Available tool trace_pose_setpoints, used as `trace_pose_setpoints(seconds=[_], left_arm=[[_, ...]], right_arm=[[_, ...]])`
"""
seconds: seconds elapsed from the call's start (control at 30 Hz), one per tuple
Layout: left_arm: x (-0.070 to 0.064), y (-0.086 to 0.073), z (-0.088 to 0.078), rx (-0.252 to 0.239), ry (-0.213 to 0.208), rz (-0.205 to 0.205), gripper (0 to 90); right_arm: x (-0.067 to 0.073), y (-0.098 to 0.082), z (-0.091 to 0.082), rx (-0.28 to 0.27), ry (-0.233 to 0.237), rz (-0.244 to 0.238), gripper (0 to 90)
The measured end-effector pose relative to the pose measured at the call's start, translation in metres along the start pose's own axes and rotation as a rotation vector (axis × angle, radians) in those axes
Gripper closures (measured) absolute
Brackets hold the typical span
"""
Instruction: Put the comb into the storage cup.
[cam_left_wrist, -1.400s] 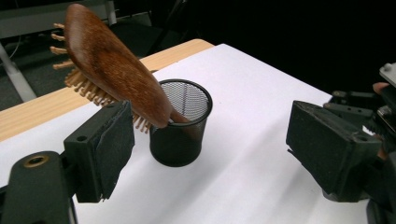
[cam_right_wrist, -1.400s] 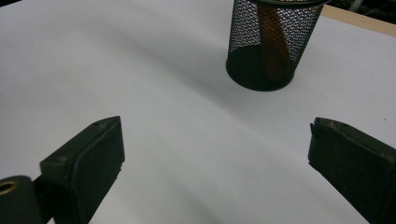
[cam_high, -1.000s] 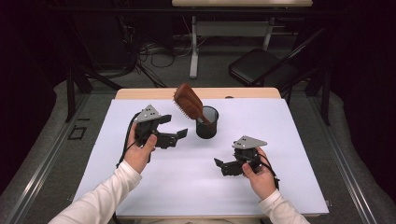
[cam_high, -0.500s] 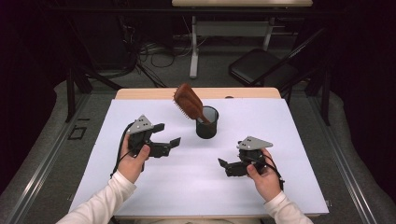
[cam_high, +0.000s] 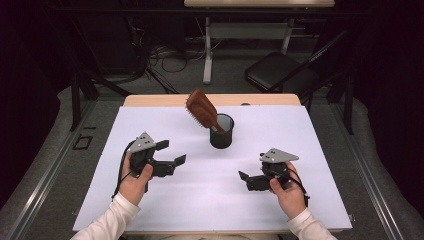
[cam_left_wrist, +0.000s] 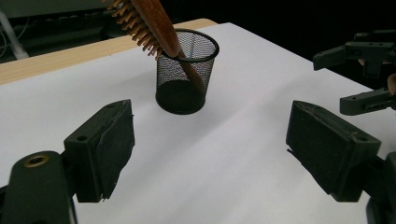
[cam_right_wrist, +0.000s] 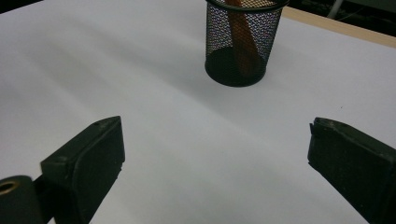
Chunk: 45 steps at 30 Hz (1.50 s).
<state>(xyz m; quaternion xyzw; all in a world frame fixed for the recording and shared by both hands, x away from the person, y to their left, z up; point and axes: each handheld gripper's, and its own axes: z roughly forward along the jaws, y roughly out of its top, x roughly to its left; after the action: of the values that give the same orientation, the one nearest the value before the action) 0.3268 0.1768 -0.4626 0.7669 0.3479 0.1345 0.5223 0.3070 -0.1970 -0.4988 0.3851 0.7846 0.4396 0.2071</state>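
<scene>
In the round black mesh cup (cam_high: 221, 131), a bristly wooden hairbrush (cam_high: 202, 109)

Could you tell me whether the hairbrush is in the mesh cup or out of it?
In: the hairbrush leans handle-down inside the upright cup.

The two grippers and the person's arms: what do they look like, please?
The left gripper and the right gripper are black, each with two blocky flat-faced jaws and a grey three-cornered plate on top. A black cable trails from each toward the person. In the gripper views a brass-coloured ring shows near one jaw's base. The person wears white long sleeves with ribbed cuffs.
</scene>
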Motion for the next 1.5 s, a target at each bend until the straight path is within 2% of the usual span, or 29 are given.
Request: trace_pose_setpoints(seconds=[0.17, 0.7, 1.0, 1.27, 1.5], left_arm=[[0.002, -0.008, -0.004, -0.013, 0.015, -0.011, 15.7], [0.016, -0.033, -0.01, -0.028, 0.039, -0.094, 15.8], [0.016, -0.047, -0.01, -0.037, 0.065, -0.085, 15.8], [0.016, -0.056, -0.007, -0.05, 0.062, -0.093, 15.8], [0.015, -0.061, -0.006, -0.052, 0.067, -0.08, 15.8]], right_arm=[[-0.001, -0.002, -0.002, -0.002, -0.004, 0.003, 3.8], [-0.003, -0.008, -0.002, -0.003, -0.012, 0.013, 3.8], [-0.003, -0.011, 0.0, -0.003, -0.016, 0.017, 3.8], [-0.003, -0.012, 0.003, 0.0, -0.018, 0.014, 3.8], [-0.002, -0.014, 0.004, 0.003, -0.018, 0.006, 3.8]])
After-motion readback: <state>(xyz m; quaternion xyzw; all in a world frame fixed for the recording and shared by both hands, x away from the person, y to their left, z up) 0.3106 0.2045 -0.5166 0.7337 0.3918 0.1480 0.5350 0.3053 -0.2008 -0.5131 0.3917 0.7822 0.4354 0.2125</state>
